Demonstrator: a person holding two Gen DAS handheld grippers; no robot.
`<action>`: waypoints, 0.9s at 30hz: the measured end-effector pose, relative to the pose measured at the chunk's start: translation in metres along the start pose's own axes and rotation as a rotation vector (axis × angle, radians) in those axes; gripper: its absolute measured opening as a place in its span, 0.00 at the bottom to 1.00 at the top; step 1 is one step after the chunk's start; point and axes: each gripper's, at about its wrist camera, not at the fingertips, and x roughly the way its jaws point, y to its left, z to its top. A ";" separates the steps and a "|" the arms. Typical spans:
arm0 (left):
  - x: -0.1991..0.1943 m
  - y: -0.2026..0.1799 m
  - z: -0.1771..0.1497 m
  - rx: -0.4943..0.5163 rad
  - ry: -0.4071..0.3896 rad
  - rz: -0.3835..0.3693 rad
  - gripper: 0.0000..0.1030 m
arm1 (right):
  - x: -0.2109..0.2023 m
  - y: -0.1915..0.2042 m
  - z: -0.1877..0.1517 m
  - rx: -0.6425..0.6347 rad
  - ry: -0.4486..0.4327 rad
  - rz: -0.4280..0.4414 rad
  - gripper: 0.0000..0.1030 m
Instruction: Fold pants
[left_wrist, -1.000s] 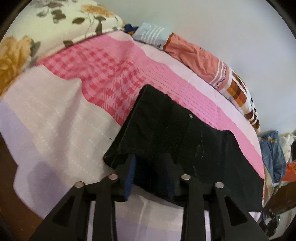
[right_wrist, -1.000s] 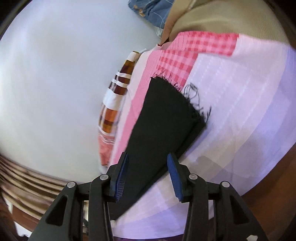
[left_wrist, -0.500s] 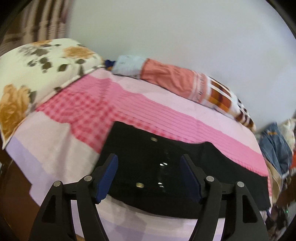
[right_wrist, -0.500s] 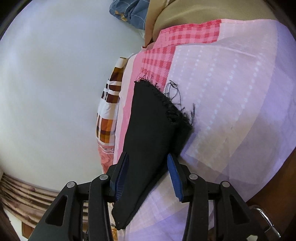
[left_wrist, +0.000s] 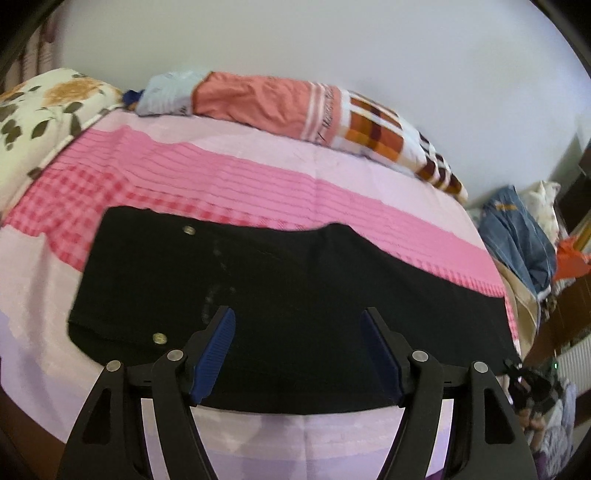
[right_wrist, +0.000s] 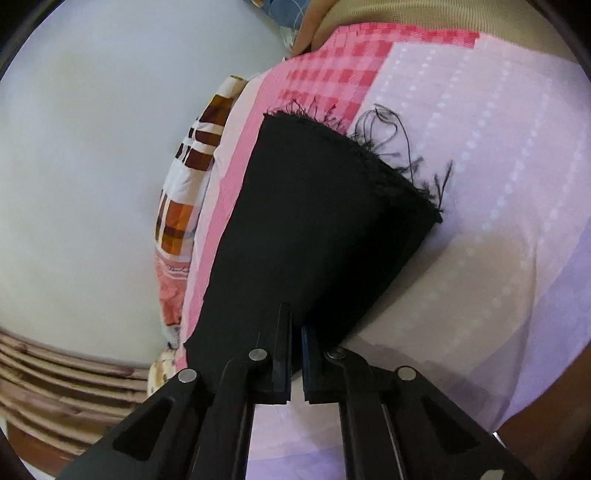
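Note:
Black pants (left_wrist: 288, 284) lie flat across the pink and lilac bedsheet (left_wrist: 258, 184), waist with metal buttons at the left, legs running to the right. My left gripper (left_wrist: 297, 321) is open, its blue pads above the pants' near edge, holding nothing. In the right wrist view the leg end with its frayed hem (right_wrist: 332, 221) stretches away from me. My right gripper (right_wrist: 295, 332) is shut on the pants' leg edge, which looks slightly lifted there.
A floral pillow (left_wrist: 40, 110) lies at the far left and a rolled orange and checked blanket (left_wrist: 314, 107) along the white wall. A heap of clothes (left_wrist: 524, 236) sits beyond the bed's right end. The bed's near edge is just below both grippers.
My left gripper let go of the waist, opened wide and pulled back. My right gripper closed on the leg edge.

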 end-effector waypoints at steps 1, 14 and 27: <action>0.004 -0.004 -0.001 0.014 0.014 -0.002 0.69 | -0.001 0.004 -0.001 -0.011 -0.003 -0.024 0.05; 0.031 0.000 -0.008 0.004 0.093 0.028 0.73 | -0.018 -0.005 -0.003 0.012 -0.016 -0.039 0.02; 0.037 -0.004 -0.009 -0.005 0.121 -0.019 0.73 | -0.092 -0.057 0.024 0.144 -0.240 0.010 0.40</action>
